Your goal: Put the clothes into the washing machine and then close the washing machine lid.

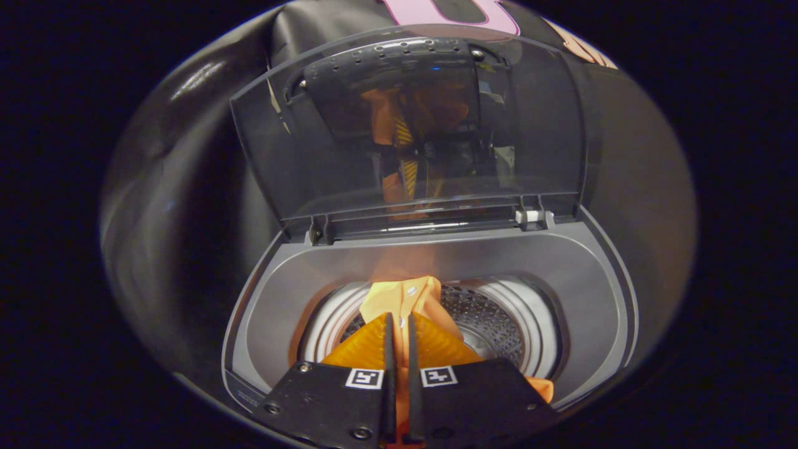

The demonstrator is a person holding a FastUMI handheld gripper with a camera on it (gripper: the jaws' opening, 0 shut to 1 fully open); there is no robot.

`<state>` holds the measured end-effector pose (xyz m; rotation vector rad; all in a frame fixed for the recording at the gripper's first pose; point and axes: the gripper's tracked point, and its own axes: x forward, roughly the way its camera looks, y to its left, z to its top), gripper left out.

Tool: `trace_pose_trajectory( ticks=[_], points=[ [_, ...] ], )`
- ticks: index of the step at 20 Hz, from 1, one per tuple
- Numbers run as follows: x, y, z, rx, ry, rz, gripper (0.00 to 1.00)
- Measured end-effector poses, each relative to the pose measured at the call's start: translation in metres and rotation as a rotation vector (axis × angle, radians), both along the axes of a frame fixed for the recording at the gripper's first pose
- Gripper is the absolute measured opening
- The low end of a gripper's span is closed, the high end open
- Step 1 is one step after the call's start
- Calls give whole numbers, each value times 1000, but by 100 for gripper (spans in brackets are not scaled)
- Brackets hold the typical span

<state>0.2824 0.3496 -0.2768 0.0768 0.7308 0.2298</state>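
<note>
— What's biggest from where you stand?

— The washing machine (430, 262), a grey top-loader with a smooth, rounded plastic rim. Its lid (408, 125) stands up at the back, hinged along the far edge; it is a dark, see-through panel, glossy enough to throw back an orange reflection.

— And inside?

— The drum (492, 318), a round metal tub with a pale ringed collar and a wall full of small holes (a sieve-like texture).

— Where's the clothing?

— An orange garment (408, 299) hangs over the drum's mouth, just ahead of the fingers. It is soft, creased cloth drawn into a narrow strip, its long axis running straight away from the fingers toward the hinge, with a small pale button near the far end.

— And the hand-held gripper (399, 349)?

— Its fingers are pinched nearly together on the cloth, which shows in the slit between them and bulges out on both sides.
</note>
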Motion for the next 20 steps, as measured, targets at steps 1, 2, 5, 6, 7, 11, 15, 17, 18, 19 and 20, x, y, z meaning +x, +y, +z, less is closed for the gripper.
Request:
trace_pose_trajectory(
  ticks=[1,2,5,6,7,11,15,17,18,19,20],
  points=[
    [1,-2,0,-4,-4,-2,8],
    [2,-6,2,-8,-14,-23,10],
    [5,-6,21,35,-42,-54,29],
    [4,-6,28,41,-45,-53,37],
    [5,-8,35,37,-52,-50,44],
    [9,-12,79,28,-132,-43,75],
    [16,-11,127,12,-207,-35,98],
    [19,-7,149,-10,-240,-17,97],
    [20,-4,161,-15,-259,-8,97],
    [24,1,172,-20,-281,-2,97],
    [27,6,182,-22,-288,4,97]
  ],
)
